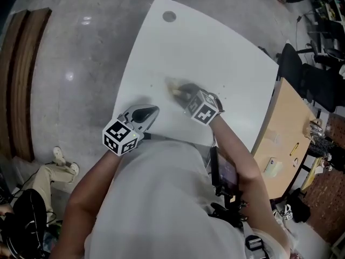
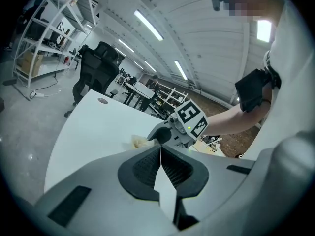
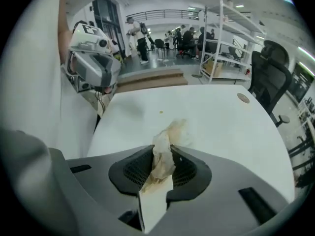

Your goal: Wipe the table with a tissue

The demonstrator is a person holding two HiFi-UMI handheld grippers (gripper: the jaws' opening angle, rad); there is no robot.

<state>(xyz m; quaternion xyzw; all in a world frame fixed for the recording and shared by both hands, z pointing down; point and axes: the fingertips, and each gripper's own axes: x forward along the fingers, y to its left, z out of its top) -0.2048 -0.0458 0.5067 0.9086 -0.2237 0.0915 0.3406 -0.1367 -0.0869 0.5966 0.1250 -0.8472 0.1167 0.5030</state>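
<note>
- Left gripper [image 1: 152,111]: at the near-left part of the white table [image 1: 226,47]; I see its jaws pressed together with nothing between them; it points across toward the other gripper; I cannot tell whether it touches the surface.
- Tissue [image 3: 161,157]: crumpled and brown-stained, near the table's middle; its free end pokes out past the jaw tips, down at a faint brownish smear [image 3: 181,128] on the top.
- Right gripper [image 1: 182,92]: just right of the left one, tilted steeply down; I see its jaws narrowed and clamped on the tissue; its tip is blurred in the head view.
- Far edge: round grommet [image 1: 169,16] in the tabletop.
- Far right: wooden desk [image 1: 285,128] beside the table.
</note>
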